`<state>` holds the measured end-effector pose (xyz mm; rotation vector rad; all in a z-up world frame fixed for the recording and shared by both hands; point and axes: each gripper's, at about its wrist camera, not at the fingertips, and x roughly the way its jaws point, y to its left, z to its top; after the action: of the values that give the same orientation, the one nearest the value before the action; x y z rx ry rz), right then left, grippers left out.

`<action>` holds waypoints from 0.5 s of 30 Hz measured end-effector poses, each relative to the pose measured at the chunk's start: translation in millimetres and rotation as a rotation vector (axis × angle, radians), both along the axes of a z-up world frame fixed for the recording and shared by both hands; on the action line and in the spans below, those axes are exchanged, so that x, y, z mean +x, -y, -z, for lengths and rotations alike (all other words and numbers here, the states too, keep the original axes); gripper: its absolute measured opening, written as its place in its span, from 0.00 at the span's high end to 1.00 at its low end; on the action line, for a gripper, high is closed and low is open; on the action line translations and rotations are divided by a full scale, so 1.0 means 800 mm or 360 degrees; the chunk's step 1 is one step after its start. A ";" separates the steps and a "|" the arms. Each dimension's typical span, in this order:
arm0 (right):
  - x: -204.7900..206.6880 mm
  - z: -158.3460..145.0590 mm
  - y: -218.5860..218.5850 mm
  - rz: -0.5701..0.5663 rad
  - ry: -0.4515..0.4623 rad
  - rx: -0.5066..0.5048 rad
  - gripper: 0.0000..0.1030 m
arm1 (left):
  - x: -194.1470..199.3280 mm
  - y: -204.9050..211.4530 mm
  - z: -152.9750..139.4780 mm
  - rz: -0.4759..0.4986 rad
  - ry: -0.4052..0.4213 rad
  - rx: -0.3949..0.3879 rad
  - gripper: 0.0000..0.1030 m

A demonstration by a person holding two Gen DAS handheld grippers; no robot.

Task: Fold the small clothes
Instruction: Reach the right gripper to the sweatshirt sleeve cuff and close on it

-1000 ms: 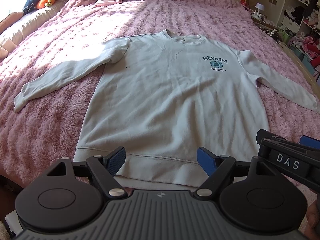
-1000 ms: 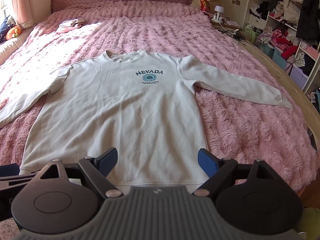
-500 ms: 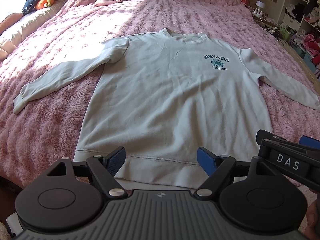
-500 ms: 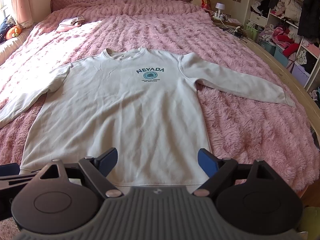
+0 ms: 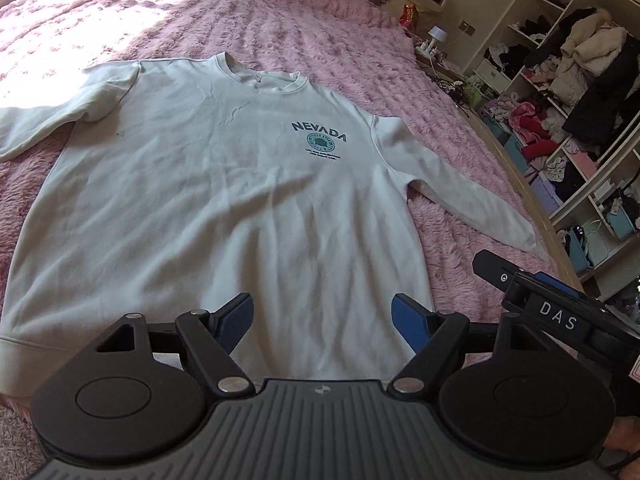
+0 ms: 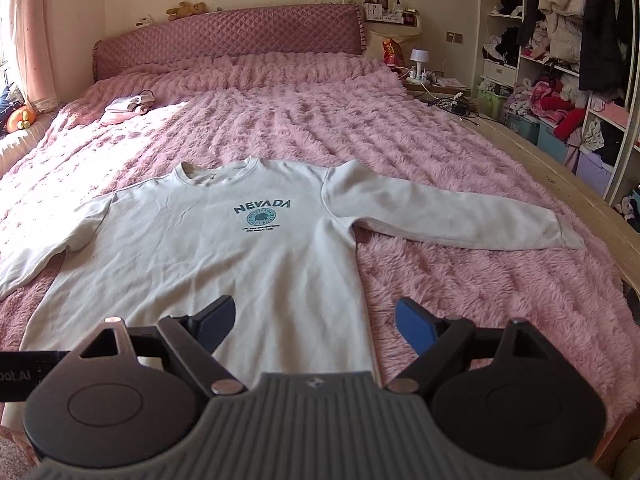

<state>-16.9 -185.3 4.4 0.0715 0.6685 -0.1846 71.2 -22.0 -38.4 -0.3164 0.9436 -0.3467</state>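
Left wrist view shows the left gripper point(image 5: 322, 312) spread wide and empty, hovering above the hem of a pale sweatshirt point(image 5: 224, 200). The right gripper point(image 6: 314, 316) is likewise released, holding nothing, poised over the garment's lower right edge. The sweatshirt lies face up and flat on the pink bedspread point(image 6: 460, 288), both sleeves stretched outward, the "NEVADA" print point(image 6: 262, 206) uncovered. No fold appears made yet, so I judge the work at its very start: sleeves, sides and the final halving all remain.
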 end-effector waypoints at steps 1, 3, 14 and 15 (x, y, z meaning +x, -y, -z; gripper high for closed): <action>0.006 0.001 0.026 0.0055 0.0016 0.0012 0.19 | 0.008 0.006 0.003 0.0016 -0.0002 -0.0039 0.11; 0.013 0.004 0.064 0.0179 0.0044 0.0011 0.19 | 0.025 0.019 0.009 0.0057 -0.0016 -0.0138 0.11; 0.040 0.066 0.344 0.0787 0.0698 0.0404 0.23 | 0.147 0.119 0.049 0.0239 -0.0002 -0.0452 0.09; 0.046 0.076 0.363 0.0845 0.0711 0.0428 0.31 | 0.158 0.129 0.052 0.0237 -0.0012 -0.0453 0.09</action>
<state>19.8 -476.1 -56.5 0.5364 0.2115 -0.5702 197.7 -124.8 -79.7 -0.5086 0.9281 -0.6194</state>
